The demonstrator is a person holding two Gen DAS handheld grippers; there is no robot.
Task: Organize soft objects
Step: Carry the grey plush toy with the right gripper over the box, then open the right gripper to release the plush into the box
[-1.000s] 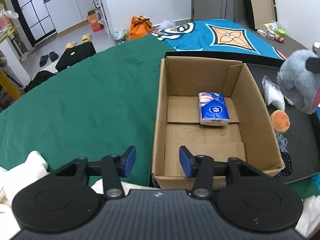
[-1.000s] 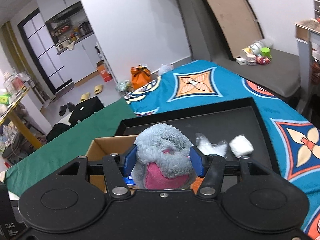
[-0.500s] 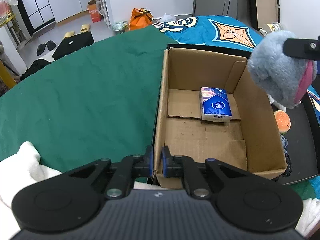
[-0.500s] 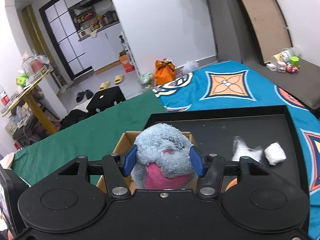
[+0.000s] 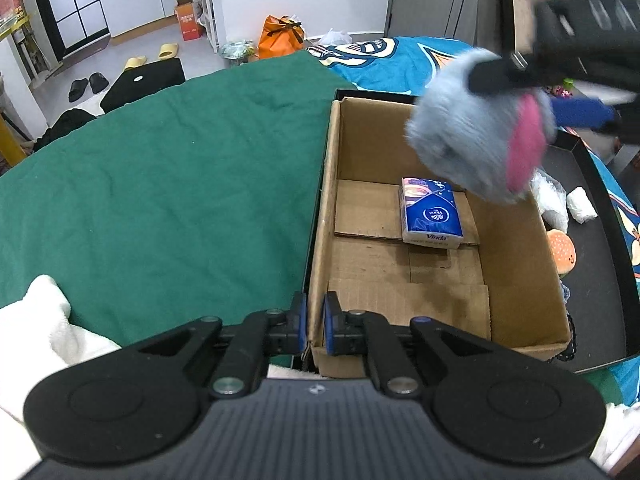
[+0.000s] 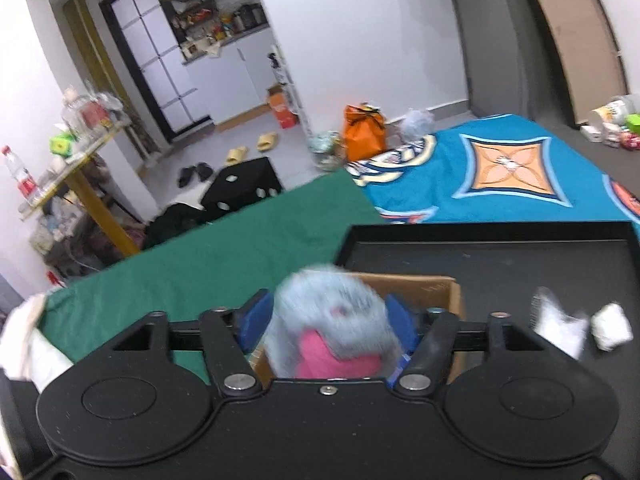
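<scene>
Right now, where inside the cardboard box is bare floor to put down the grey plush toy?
The cardboard box floor is bare left of the tissue pack and along the near wall. The far right corner is crowded: tissue pack below, plush toy above.

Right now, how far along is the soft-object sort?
Done: one tissue pack lies in the cardboard box. In hand: the grey plush toy sits between the right hand-held gripper jaws, which are opening, above the box; the left hand-held gripper is shut on the box's near wall. Left: the burger plush and white bundles on the black tray.
</scene>
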